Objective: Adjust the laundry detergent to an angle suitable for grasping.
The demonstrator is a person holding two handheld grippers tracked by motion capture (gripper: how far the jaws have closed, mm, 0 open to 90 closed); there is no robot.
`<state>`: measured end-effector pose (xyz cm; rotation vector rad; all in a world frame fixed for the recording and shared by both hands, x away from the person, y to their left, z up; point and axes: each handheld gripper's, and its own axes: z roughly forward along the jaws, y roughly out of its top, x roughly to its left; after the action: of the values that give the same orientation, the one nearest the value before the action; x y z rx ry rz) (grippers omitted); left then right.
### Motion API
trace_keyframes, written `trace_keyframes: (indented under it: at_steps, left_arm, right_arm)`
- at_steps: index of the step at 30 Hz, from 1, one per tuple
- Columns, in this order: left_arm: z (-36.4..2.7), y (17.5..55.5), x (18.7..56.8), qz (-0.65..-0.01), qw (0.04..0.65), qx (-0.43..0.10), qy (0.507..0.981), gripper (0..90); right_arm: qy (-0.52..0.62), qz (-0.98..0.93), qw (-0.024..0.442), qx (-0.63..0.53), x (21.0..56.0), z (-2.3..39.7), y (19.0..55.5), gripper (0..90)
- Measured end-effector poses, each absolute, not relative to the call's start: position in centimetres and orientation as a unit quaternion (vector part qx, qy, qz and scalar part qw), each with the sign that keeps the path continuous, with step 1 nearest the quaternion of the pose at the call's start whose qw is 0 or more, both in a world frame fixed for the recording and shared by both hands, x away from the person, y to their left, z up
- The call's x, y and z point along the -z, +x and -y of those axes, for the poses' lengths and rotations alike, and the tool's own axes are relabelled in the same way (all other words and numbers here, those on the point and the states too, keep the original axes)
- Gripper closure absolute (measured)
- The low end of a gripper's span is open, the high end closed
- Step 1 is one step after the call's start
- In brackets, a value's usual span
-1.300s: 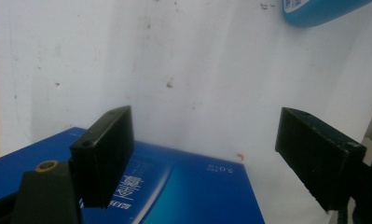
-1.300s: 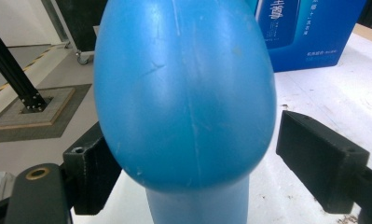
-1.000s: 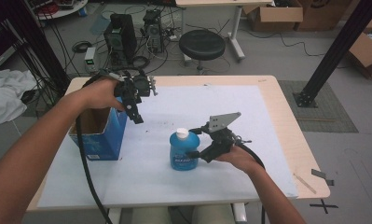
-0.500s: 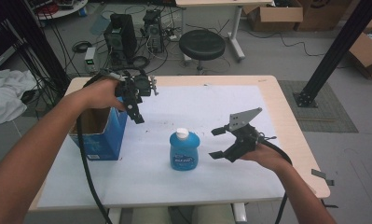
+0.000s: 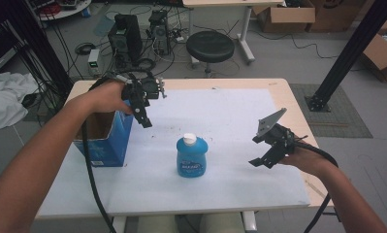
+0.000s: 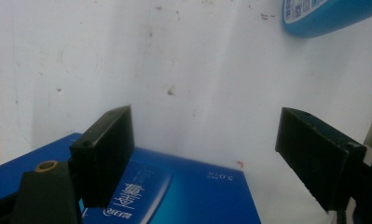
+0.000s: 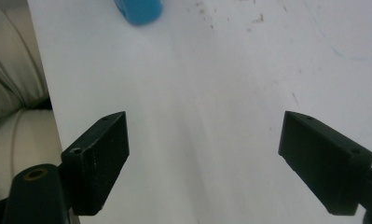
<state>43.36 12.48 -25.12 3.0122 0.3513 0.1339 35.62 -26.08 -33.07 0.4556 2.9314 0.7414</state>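
A blue bottle with a white cap stands upright near the middle of the white table top. An open blue cardboard box sits at the left. My left gripper hovers above the box's right edge, open and holding nothing; its own view looks down past the box with the bottle at the top right. My right gripper is well to the right of the bottle, open and holding nothing. In the right gripper view the bottle's base shows at the top edge.
The wooden table rim borders the white sheet. Behind the table stand a black stool, computer towers and cables. Cardboard boxes and a black post are at the back right. White cloth lies at the left.
My right gripper let go of the bottle, opened, and drew away to the right. The bottle stays upright where it was set. My left gripper has barely moved.
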Motion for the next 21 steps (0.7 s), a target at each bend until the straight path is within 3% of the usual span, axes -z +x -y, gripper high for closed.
trace_keyframes:
  at_steps: [21]
  left_arm:
    - [-12.7,43.1,24.8,-0.124,0.059,-0.049,0.989,20.0]
  right_arm:
    - [0.169,-0.967,0.048,-0.185,31.3,27.7,36.5,16.0]
